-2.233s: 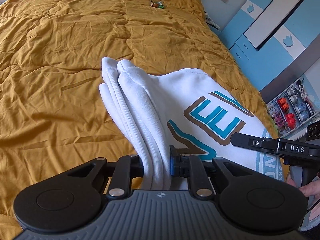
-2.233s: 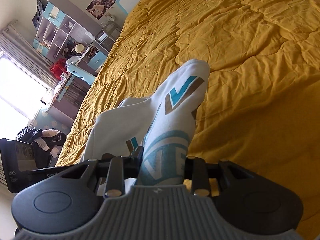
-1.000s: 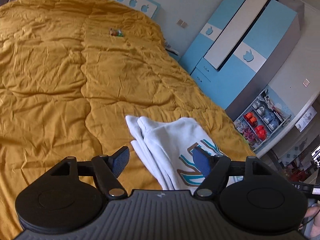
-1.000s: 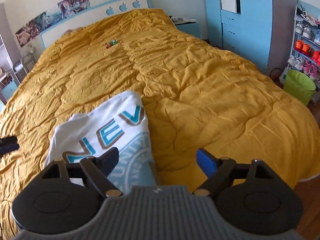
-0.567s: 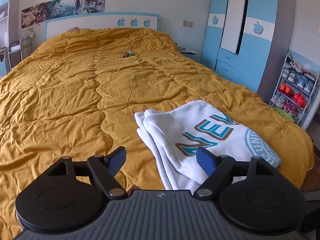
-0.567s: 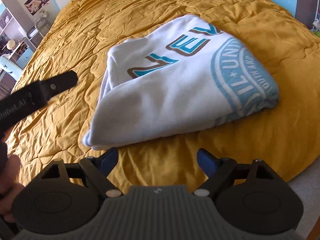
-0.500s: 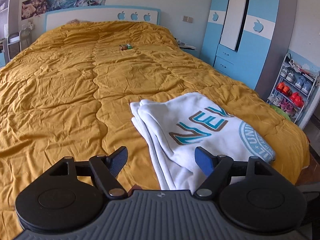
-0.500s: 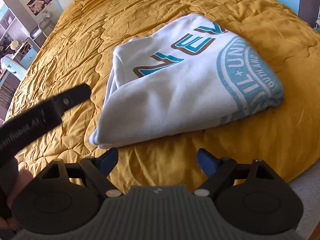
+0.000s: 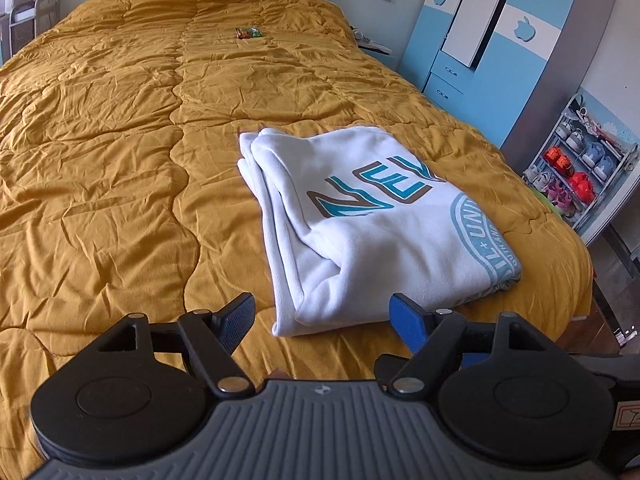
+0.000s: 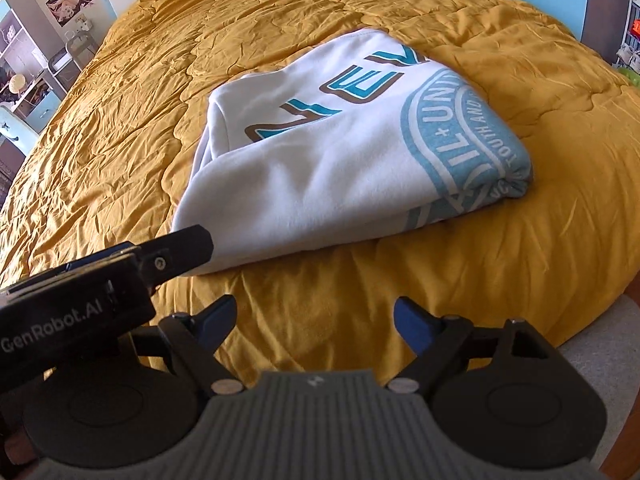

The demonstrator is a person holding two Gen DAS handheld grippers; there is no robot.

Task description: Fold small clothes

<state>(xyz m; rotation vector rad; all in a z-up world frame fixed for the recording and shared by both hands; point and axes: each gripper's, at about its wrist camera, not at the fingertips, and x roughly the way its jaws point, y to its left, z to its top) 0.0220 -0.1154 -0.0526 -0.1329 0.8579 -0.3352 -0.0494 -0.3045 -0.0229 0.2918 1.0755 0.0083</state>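
Observation:
A white sweatshirt (image 9: 372, 224) with teal and brown lettering lies folded on the mustard quilt (image 9: 120, 160) near the bed's foot. It also shows in the right wrist view (image 10: 340, 152). My left gripper (image 9: 324, 316) is open and empty, just short of the sweatshirt's near edge. My right gripper (image 10: 314, 320) is open and empty, back from the sweatshirt over the quilt. The left gripper's body (image 10: 100, 280) shows at the left of the right wrist view, its finger beside the sweatshirt's near corner.
A small colourful packet (image 9: 248, 33) lies far up the bed. Blue and white wardrobes (image 9: 480, 40) stand along the right. A shoe rack (image 9: 580, 164) stands at the bed's right foot. Shelves and a desk (image 10: 28, 72) line the left wall.
Both grippers let go of the sweatshirt, opened and drew back. The sweatshirt now lies flat and folded on the quilt. In the last half second both grippers moved only slightly.

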